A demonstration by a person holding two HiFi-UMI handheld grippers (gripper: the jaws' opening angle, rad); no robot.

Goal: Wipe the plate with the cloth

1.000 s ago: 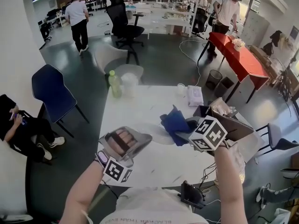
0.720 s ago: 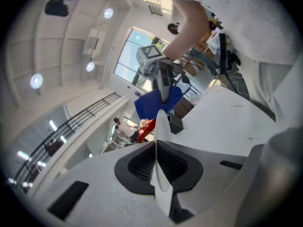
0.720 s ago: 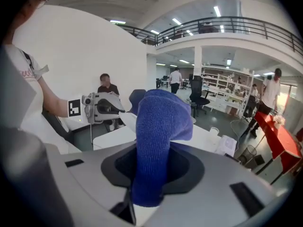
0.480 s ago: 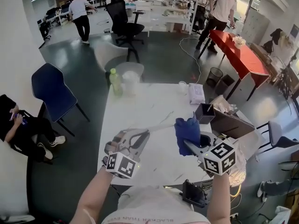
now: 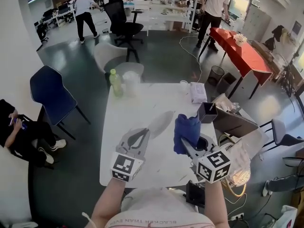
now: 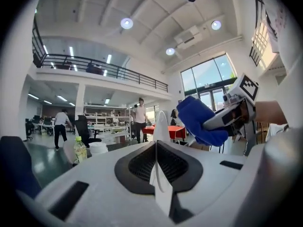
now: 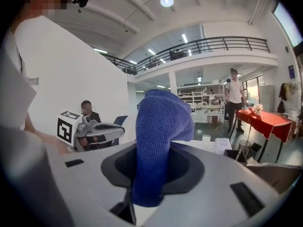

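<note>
While fingers of the left gripper [image 5: 144, 136] pinch the rim of the white round plate [image 5: 160, 121] above the white table [image 5: 142, 99], those of the right gripper [image 5: 186, 146] clamp the bunched blue cloth [image 5: 186, 129] nearby.

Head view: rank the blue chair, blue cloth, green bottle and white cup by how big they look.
1. blue chair
2. blue cloth, though it is held up nearer the camera, which inflates it
3. green bottle
4. white cup
</note>
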